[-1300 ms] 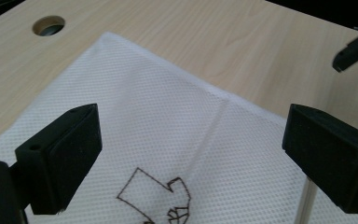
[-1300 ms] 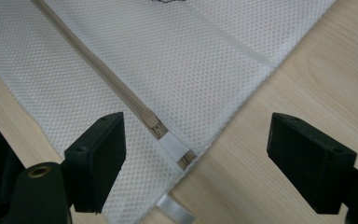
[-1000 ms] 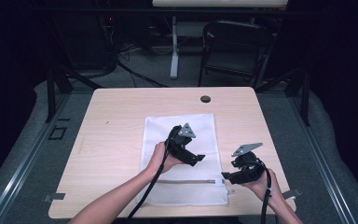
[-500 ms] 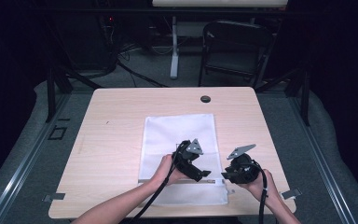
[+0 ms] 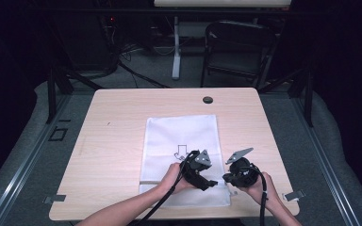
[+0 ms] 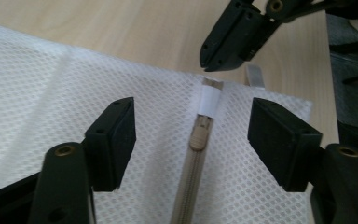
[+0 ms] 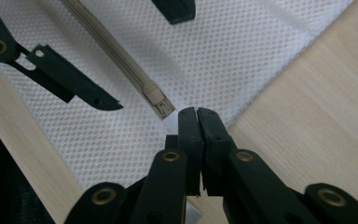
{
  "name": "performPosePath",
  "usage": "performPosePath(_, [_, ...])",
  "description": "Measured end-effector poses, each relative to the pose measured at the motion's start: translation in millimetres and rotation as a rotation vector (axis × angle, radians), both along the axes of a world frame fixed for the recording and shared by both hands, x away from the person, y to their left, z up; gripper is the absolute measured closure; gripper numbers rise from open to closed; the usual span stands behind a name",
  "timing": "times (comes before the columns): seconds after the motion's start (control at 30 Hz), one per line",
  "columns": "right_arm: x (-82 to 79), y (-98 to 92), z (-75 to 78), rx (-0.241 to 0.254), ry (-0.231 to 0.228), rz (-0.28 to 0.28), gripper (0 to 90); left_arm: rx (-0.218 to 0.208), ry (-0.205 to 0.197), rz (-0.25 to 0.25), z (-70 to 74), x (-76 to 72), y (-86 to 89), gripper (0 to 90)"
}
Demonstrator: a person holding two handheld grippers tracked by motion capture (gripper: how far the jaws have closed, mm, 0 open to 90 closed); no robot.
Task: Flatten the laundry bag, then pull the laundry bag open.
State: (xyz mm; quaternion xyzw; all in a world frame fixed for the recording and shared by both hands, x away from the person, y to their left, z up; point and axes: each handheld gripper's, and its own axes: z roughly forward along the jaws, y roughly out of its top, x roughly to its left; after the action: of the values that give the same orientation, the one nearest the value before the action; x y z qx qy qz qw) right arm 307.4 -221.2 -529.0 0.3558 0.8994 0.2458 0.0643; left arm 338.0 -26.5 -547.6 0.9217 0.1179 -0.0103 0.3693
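Observation:
A white mesh bag lies flat on the wooden table, its beige zipper running along the near edge. My left gripper is open and straddles the zipper slider; its jaws have just been closing and the pads stay apart from it. My right gripper has just closed and is shut on the white tab at the zipper's end, right beside the slider. In the high view the left gripper and right gripper meet tip to tip at the bag's near right corner.
A black round grommet sits at the table's far edge. A metal clip lies near the front right corner and another at the front left. A chair and a stand stay beyond the table.
My left gripper has come down and toward the near edge onto the zipper end, its jaws narrowing. The right gripper has stayed in place and shut on the tab.

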Motion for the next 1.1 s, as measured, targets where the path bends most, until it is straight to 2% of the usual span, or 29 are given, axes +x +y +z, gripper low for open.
performPosePath(0.03, [0.0, 1.0, -1.5, -0.003, 0.003, -0.002, 89.9, 0.023, -0.005, 0.008, -1.3, -1.6, -1.2, 35.5])
performPosePath(0.1, [0.7, 3.3, -6.3, -0.006, 0.018, 0.006, 90.0, 0.015, 0.014, -0.01, -6.8, -1.7, -3.2, 39.7])
performPosePath(0.17, [1.7, 5.5, -9.5, -0.031, 0.021, 0.015, 90.0, 0.027, 0.013, -0.016, -11.3, -2.0, -5.9, 44.5])
performPosePath(0.2, [2.2, 6.9, -11.7, -0.018, 0.024, 0.022, 90.0, 0.043, 0.017, -0.014, -12.3, -2.0, -6.6, 46.2])
performPosePath(0.27, [3.1, 8.4, -13.5, -0.039, 0.027, 0.016, 90.0, 0.041, 0.021, -0.022, -16.5, -1.8, -8.7, 50.9])
performPosePath(0.3, [4.2, 9.2, -15.0, -0.045, 0.035, 0.025, 90.0, 0.064, 0.018, -0.021, -16.2, -2.4, -8.9, 53.5])
performPosePath(0.33, [5.1, 9.5, -15.9, -0.048, 0.037, 0.028, 90.0, 0.052, 0.019, -0.027, -18.3, -2.5, -9.7, 55.6])
performPosePath(0.37, [5.7, 10.0, -17.1, -0.051, 0.044, 0.023, 90.0, 0.058, 0.015, -0.029, -19.2, -2.7, -10.4, 58.7])
performPosePath(0.4, [6.0, 11.1, -19.1, -0.027, 0.05, 0.019, 90.0, 0.054, 0.004, -0.029, -20.4, -2.2, -11.1, 60.7])
performPosePath(0.43, [6.7, 11.3, -19.0, -0.035, 0.057, 0.026, 90.0, 0.07, 0.002, -0.025, -19.7, -2.1, -11.0, 64.5])
performPosePath(0.47, [7.4, 11.0, -19.6, -0.054, 0.051, 0.032, 90.0, 0.057, 0.008, -0.033, -20.6, -1.7, -11.1, 66.8])
performPosePath(0.67, [7.5, 10.3, -24.3, -0.027, 0.062, 0.018, 90.0, 0.048, -0.016, -0.064, -19.7, -4.1, -11.9, 78.9])
performPosePath(0.77, [6.8, 10.1, -26.2, 0.01, 0.068, -0.005, 90.0, 0.067, -0.026, -0.062, -19.3, -4.1, -12.8, 80.4])
performPosePath(0.83, [6.6, 10.0, -25.5, -0.009, 0.066, 0.0, 90.0, 0.06, -0.014, -0.067, -21.1, -3.8, -13.3, 80.6])
performPosePath(0.87, [6.6, 10.0, -25.5, -0.011, 0.067, 0.0, 90.0, 0.08, -0.013, -0.062, -20.4, -4.0, -13.4, 80.0])
performPosePath(0.9, [7.6, 9.3, -24.7, -0.015, 0.074, 0.009, 90.0, 0.068, -0.002, -0.063, -22.0, -3.6, -13.9, 79.3])
performPosePath(0.93, [8.3, 8.1, -24.0, -0.033, 0.078, 0.014, 90.0, 0.08, -0.004, -0.063, -21.7, -3.3, -14.2, 78.9])
performPosePath(1.0, [9.0, 6.9, -24.7, -0.022, 0.081, 0.016, 90.0, 0.082, 0.003, -0.062, -22.0, -2.3, -14.6, 79.1])
performPosePath(1.03, [8.8, 7.0, -25.2, -0.011, 0.082, 0.012, 90.0, 0.066, 0.011, -0.063, -23.1, -2.1, -14.8, 80.5])
performPosePath(1.1, [8.3, 7.9, -24.9, -0.016, 0.081, 0.017, 90.0, 0.075, 0.001, -0.068, -22.2, -2.7, -15.1, 81.5])
